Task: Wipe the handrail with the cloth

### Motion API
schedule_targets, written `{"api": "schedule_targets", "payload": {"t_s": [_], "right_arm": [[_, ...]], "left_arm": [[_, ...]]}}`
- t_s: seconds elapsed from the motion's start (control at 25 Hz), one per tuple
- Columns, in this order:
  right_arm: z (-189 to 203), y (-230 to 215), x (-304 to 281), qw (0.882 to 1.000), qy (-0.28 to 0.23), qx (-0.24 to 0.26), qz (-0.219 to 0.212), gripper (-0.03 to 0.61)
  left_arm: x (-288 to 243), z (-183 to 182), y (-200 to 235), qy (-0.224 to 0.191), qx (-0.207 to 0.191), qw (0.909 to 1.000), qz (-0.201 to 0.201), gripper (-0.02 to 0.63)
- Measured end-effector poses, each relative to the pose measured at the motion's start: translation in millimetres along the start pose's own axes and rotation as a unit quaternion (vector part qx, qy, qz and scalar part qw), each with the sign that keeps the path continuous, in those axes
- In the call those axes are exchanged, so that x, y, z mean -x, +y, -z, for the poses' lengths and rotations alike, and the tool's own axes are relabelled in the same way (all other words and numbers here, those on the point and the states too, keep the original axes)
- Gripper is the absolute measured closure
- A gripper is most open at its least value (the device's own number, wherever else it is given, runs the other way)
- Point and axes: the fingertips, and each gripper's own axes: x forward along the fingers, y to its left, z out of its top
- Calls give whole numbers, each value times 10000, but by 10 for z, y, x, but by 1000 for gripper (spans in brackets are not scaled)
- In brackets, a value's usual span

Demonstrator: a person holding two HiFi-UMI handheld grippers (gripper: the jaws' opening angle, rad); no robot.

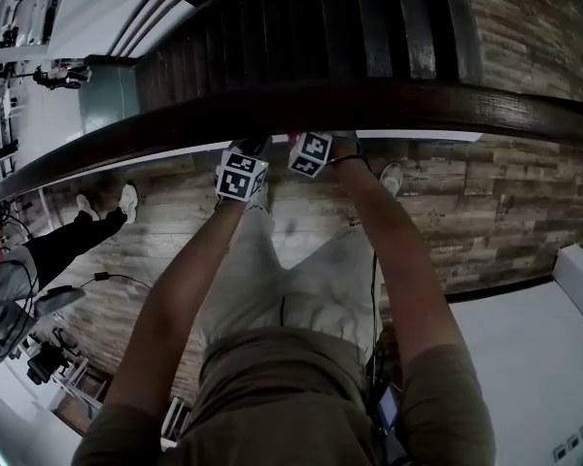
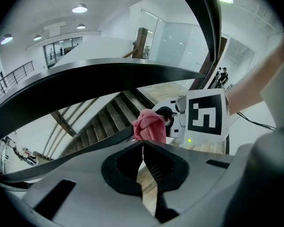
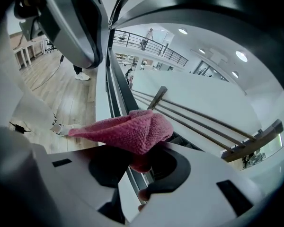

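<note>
Seen from the head view, both arms reach to the dark handrail at 12 o'clock, marker cubes side by side just under it; the cloth is hidden there. The right gripper view shows it: the right gripper has its fingers pinching the pink cloth, which drapes over them. In the left gripper view, the left gripper has its fingers pressed together, empty, with the cloth at 12 o'clock just beyond them.

Open office-like hall: curved staircase, glass partitions, ceiling downlights.
</note>
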Motion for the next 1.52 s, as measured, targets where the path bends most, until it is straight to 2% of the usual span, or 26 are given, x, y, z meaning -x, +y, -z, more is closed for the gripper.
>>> {"api": "schedule_targets", "payload": {"t_s": [0.2, 0.36, 0.52, 0.84, 1.28, 1.4, 1.52], "right_arm": [[321, -178, 142, 9999, -44, -1, 128, 466], [709, -353, 269, 9996, 88, -181, 211, 466], [1259, -527, 451, 9991, 237, -205, 283, 466], [2340, -932, 756, 9980, 407, -239, 409, 466], [4143, -1648, 1346, 9913, 924, -535, 767, 466], [4613, -1808, 1473, 9902, 1044, -426, 829, 466], [4903, -1895, 1565, 9900, 1122, -313, 793, 466]], "left_arm": [[-210, -222, -317, -123, 113, 9998, 110, 595], [-413, -404, -621, -73, -19, 9996, 255, 595], [-601, -640, -978, -53, -191, 9991, 370, 595], [-1012, -1116, -1611, -63, -248, 9990, 376, 595], [-1615, -1632, -2722, 11, -376, 9982, 472, 595], [-1740, -1778, -2990, 22, -358, 9984, 444, 595], [-1794, -1931, -3206, -25, -321, 9986, 431, 595]]}}
